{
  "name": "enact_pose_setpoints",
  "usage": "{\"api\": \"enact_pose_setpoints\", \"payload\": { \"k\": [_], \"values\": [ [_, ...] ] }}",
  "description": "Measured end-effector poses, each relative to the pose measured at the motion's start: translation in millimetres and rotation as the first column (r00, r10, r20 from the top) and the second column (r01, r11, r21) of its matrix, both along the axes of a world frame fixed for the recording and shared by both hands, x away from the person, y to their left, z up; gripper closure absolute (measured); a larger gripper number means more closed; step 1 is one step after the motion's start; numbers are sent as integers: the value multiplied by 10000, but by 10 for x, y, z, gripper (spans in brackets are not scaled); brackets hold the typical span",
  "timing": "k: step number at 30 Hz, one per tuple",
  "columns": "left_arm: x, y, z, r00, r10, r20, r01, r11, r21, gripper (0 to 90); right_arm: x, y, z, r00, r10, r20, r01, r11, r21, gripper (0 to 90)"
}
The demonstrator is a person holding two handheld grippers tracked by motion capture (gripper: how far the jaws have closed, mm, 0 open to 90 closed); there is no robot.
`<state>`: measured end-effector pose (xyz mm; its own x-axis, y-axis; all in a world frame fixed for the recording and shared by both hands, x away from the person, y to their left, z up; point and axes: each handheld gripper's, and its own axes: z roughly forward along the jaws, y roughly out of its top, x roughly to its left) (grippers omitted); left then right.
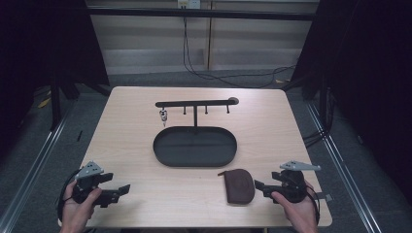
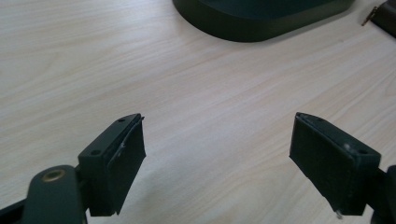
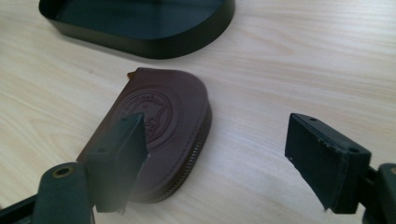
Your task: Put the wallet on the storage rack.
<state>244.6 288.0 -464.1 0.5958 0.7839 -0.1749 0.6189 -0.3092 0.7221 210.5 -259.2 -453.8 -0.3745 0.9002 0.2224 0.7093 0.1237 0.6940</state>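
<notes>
— Pale wood-grain table (image 1: 145, 121) first: what does the high view give you that the gripper cameras don't?

— The whole layout. A black oval tray (image 1: 167, 158) sits mid-table, and a T-shaped black rack (image 1: 195, 103) rises from its far edge with small pegs under the crossbar. From the leftmost peg hangs a small silvery charm (image 1: 163, 116); I cannot tell more about it at this size. Behind the table, cables (image 1: 214, 75) trail across a grey floor.

— And the grippers?

— The left gripper (image 1: 127, 187) rests at the near left corner, held by the person's left hand (image 1: 80, 206). The right gripper (image 1: 256, 185) is at the near right, held by the right hand (image 1: 297, 206), its tips just beside a brown leather zip pouch (image 1: 238, 185).

— What do the close views add?

— The right gripper view shows the pouch (image 3: 163, 126) lying flat near the tray's wall (image 3: 187, 44), with a round embossed emblem on its face and a zipper along its curved edge, details too small from above. The right gripper (image 3: 215, 154) has its jaws spread wide, clasping nothing; one jaw overlaps the pouch in that view, but I cannot tell whether it touches.

— The left?

— The left gripper view shows the left gripper (image 2: 217, 149) equally wide apart over bare wood, holding nothing, with the tray's wall (image 2: 252, 28) farther off and a corner of the pouch (image 2: 385, 16) at the edge.
</notes>
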Motion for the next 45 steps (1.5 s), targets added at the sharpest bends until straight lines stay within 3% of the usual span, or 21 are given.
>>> {"api": "enact_pose_setpoints", "payload": {
  "k": [5, 6, 15, 17, 20, 25, 29, 32, 36, 39, 41, 45],
  "values": [
    [-28, -92, -68, 9986, -477, -248, 469, 9984, -318, 179, 80, 64, 62, 9981, 202, -586, -194, 9997, 134, 247],
    [-25, -105, -67, 9975, -662, -242, 658, 9977, -162, 179, 106, 84, 69, 9977, 321, -595, -311, 9994, 179, 250],
    [-9, -75, -82, 9976, -617, -310, 606, 9976, -335, 174, 347, 239, 73, 9849, 693, -1584, -726, 9972, -150, 269],
    [-10, -70, -81, 9972, -661, -351, 647, 9971, -405, 175, 385, 261, 74, 9767, 645, -2047, -695, 9974, -173, 260],
    [-4, -64, -75, 9966, -754, -336, 741, 9965, -373, 174, 432, 320, 96, 9589, 643, -2764, -854, 9942, -647, 221],
    [8, -72, -89, 9963, -726, -449, 708, 9966, -417, 174, 534, 373, 129, 9379, 751, -3386, -1145, 9886, -979, 207],
    [5, -81, -86, 9960, -746, -485, 723, 9962, -485, 175, 626, 415, 125, 9087, 948, -4065, -1454, 9848, -955, 177],
    [17, -95, -84, 9963, -740, -446, 720, 9964, -449, 173, 687, 464, 99, 8803, 984, -4642, -1686, 9793, -1120, 175],
    [24, -95, -90, 9957, -778, -499, 753, 9960, -486, 173, 763, 501, 61, 8625, 778, -5000, -1658, 9770, -1338, 177],
    [20, -83, -89, 9958, -763, -497, 738, 9960, -504, 173, 808, 530, 15, 8393, 711, -5390, -1676, 9770, -1321, 193],
    [17, -79, -97, 9955, -761, -558, 737, 9963, -439, 173, 821, 561, -12, 8282, 686, -5562, -1692, 9768, -1315, 205],
    [17, -71, -101, 9951, -785, -593, 764, 9964, -364, 173, 835, 604, -35, 8211, 590, -5678, -1568, 9797, -1250, 212]
  ]
}}
